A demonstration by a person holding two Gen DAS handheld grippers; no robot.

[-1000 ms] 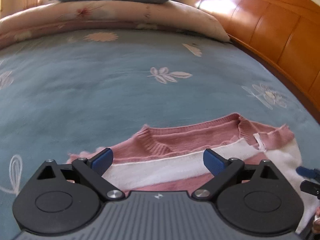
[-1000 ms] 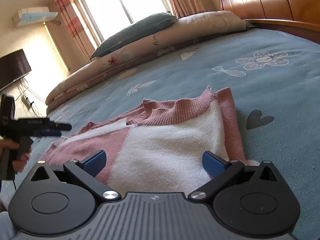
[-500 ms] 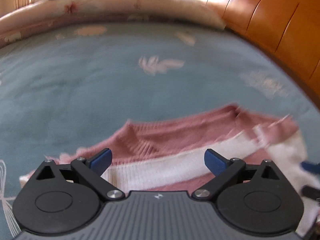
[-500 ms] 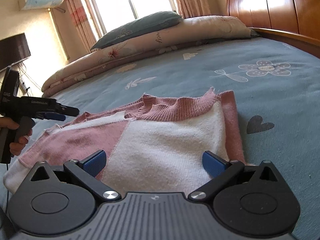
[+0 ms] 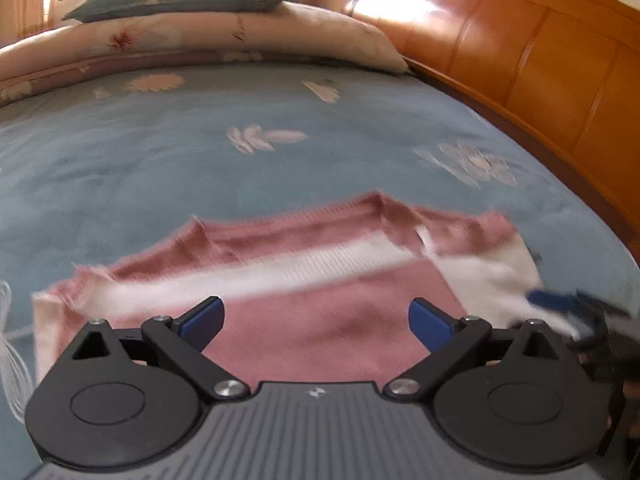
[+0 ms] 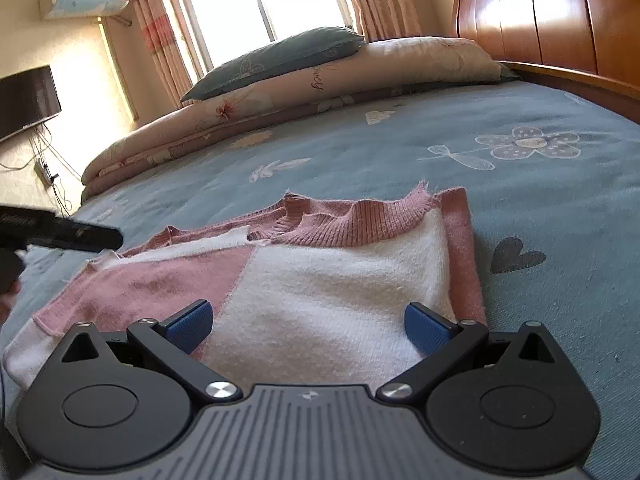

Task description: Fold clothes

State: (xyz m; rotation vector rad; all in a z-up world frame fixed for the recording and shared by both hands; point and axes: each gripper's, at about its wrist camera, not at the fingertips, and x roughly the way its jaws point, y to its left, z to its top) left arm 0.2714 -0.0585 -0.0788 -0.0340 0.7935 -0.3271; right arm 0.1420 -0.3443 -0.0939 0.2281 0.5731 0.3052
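Both the left gripper (image 5: 316,320) and right gripper (image 6: 308,322) are hovering spread wide, pinching nothing, just over the near edge of the sweater (image 6: 320,280) lying flat on the bed (image 6: 540,208). Since a second ago, the left one is showing more pink cloth between its fingers.

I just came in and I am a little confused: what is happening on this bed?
A person is folding a pink and white sweater that lies flat on the blue bedspread. The left hand-held gripper and the right hand-held gripper are both open just above the sweater, and neither one grips it.
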